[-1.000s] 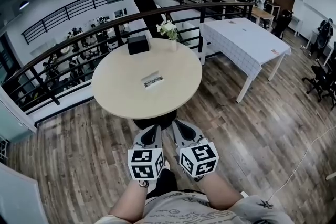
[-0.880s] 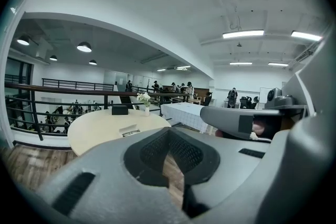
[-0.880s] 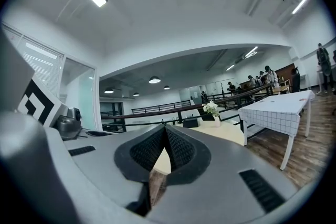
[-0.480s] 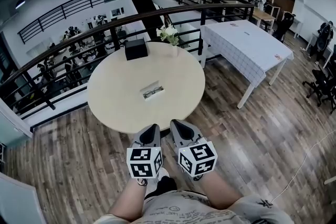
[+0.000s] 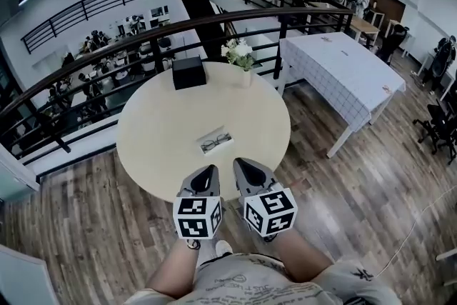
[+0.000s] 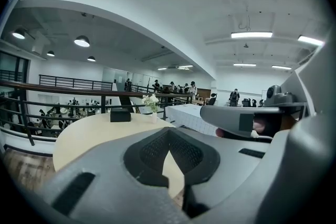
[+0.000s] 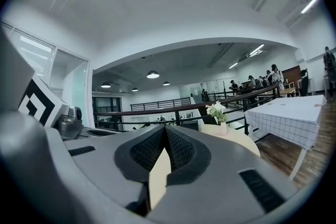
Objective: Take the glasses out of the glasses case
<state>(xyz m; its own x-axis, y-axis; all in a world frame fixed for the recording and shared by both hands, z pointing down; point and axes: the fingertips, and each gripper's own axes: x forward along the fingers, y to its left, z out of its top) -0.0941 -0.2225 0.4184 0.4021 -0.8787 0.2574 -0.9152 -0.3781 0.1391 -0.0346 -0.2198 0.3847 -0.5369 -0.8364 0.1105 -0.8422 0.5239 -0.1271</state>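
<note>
A pale flat glasses case [image 5: 216, 141] lies on the round beige table [image 5: 157, 139], a little toward its near edge, with dark-framed glasses showing in it. Both grippers hang side by side over the table's near edge, short of the case and apart from it. My left gripper [image 5: 210, 171] has its jaws pressed together with nothing between them, as the left gripper view [image 6: 169, 138] confirms. My right gripper [image 5: 238, 163] is likewise shut and empty, as the right gripper view [image 7: 166, 136] also shows. The jaws hide the case in both gripper views.
A black box [image 5: 188, 72] and a small vase of white flowers [image 5: 240, 56] stand at the table's far side, by a black railing [image 5: 107, 53]. A table with a checked cloth [image 5: 343, 71] stands to the right. Wood floor surrounds the round table.
The round table and case have come nearer; the grippers now reach over its near edge. Both grippers stayed shut.
</note>
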